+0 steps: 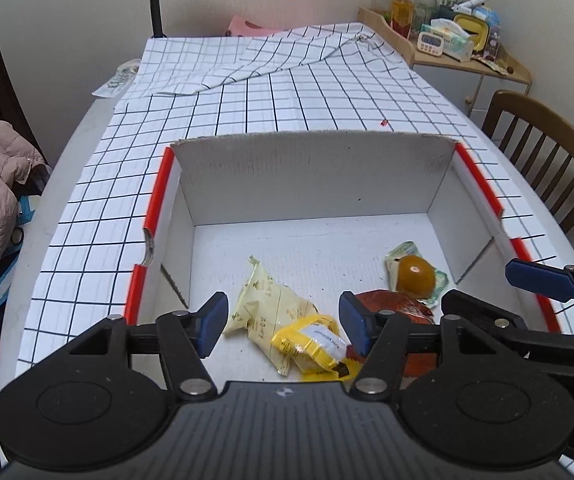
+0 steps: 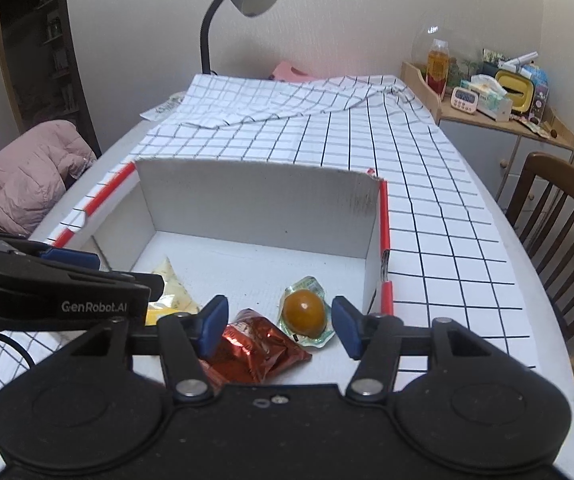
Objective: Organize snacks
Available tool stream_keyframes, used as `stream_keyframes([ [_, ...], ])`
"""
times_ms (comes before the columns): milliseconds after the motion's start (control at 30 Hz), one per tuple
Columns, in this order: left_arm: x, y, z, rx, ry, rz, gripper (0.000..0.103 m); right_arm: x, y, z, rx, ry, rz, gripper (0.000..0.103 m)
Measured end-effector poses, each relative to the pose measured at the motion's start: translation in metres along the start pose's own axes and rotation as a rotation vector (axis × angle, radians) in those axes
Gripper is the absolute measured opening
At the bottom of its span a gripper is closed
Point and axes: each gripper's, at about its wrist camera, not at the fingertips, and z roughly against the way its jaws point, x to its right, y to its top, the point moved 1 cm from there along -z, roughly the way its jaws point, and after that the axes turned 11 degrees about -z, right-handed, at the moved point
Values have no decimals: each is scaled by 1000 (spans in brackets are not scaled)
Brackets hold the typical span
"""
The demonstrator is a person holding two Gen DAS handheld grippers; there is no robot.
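a pink padded jacket (image 2: 27, 178) lies at the far left beside the counter (image 1: 67, 152), which is spread with a white cloth (image 2: 427, 220) gridded in black. on it sits an open white cardboard box (image 1: 311, 176) with red-edged side walls, holding four snacks. the left gripper (image 1: 283, 328) hovers over the box's near left part, its blue-padded jaws standing moderately apart with nothing pressed between them; its black arm reads "genrobot.ai" in the right wrist view. under it lie a pale yellow pouch (image 1: 265, 304) with small printing too fine to read and, partly on top of it, a bright yellow wrapped snack (image 1: 315, 344) whose white label carries a line of text that cannot be made out. next comes a red foil packet (image 2: 259, 344), its lettering crumpled and illegible, then an amber jelly cup (image 2: 303, 312) with a green-printed film lid, just beside the packet. the right gripper (image 2: 279, 326) hangs above these two, jaws likewise moderately apart and empty. farther right stands a wooden chair (image 2: 559, 216); behind it a side cabinet (image 2: 487, 136) carries a digital timer (image 2: 464, 99), its digits too small to tell.
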Motion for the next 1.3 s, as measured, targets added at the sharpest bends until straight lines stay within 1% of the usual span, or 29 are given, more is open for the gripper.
stream_keyframes([
  [67,0,-3,9,11,-5,4,61,-1,-1,9,7,8,2,58],
  [200,0,-11,27,31,-9,7,61,-3,-4,28,33,19,0,69],
  [333,0,-19,47,54,-16,7,61,-4,-8,48,54,44,-4,72],
  [367,1,-21,52,61,-18,6,61,-5,-9,54,59,51,-4,75],
  [400,2,-24,57,70,-19,6,61,-5,-10,59,65,58,-6,80],
  [467,3,-30,68,84,-23,6,64,-5,-14,69,79,69,-9,83],
  [533,3,-37,78,101,-24,12,71,-5,-18,79,83,87,-8,83],
  [667,4,-48,97,125,-36,16,72,-7,-27,97,94,115,5,84],
  [733,5,-55,106,138,-37,16,76,-8,-33,106,100,127,8,87],
  [800,5,-61,113,151,-42,16,77,-8,-39,115,110,139,11,99],
  [900,4,-72,124,167,-60,26,84,-8,-48,127,120,166,21,99],
  [1000,4,-86,132,177,-74,31,85,-7,-59,135,119,186,25,101],
  [1100,4,-102,137,181,-80,40,89,-7,-70,141,112,202,25,102],
  [1267,1,-125,140,182,-87,61,90,-10,-90,145,94,222,35,103],
  [1300,1,-129,139,176,-86,61,97,-10,-95,144,87,224,37,103],
])
